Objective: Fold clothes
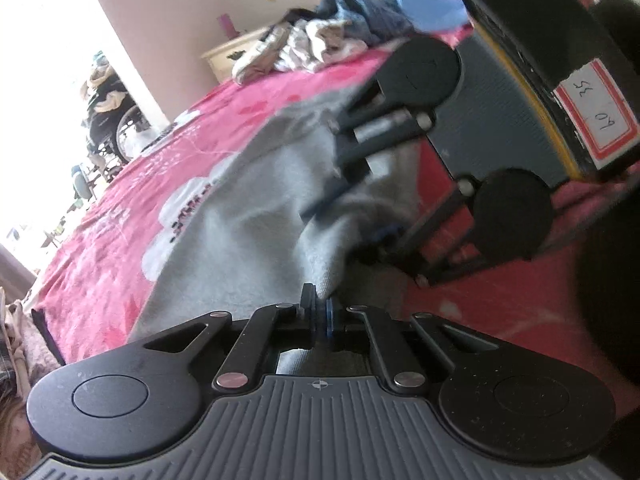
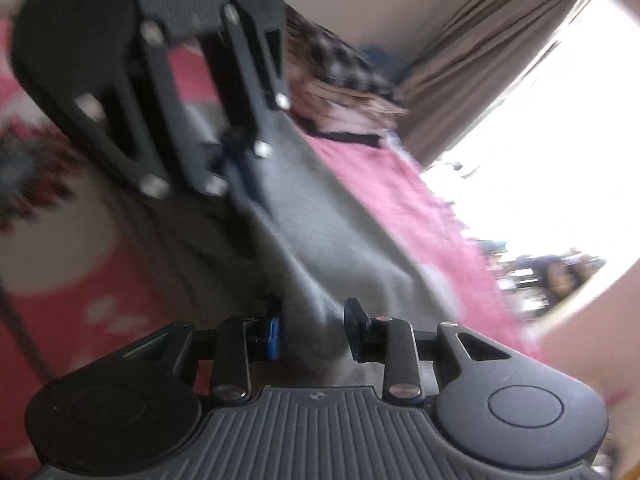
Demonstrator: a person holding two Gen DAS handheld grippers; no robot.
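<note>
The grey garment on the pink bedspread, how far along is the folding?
Early. Done: a stack of folded clothes sits at the bed's far end. In hand: the left gripper is shut on an edge of the grey garment; the right gripper straddles a ridge of it, not visibly pinching. Left: the garment lies rumpled, and a heap of unfolded clothes waits.

The grey garment (image 1: 248, 232) is soft, matt knit cloth with a slightly fuzzy nap. The bed cover (image 1: 120, 216) is matt pink printed fabric. Both gripper bodies are matt black plastic with ribbed grey panels and bright metal pivot pins.
</note>
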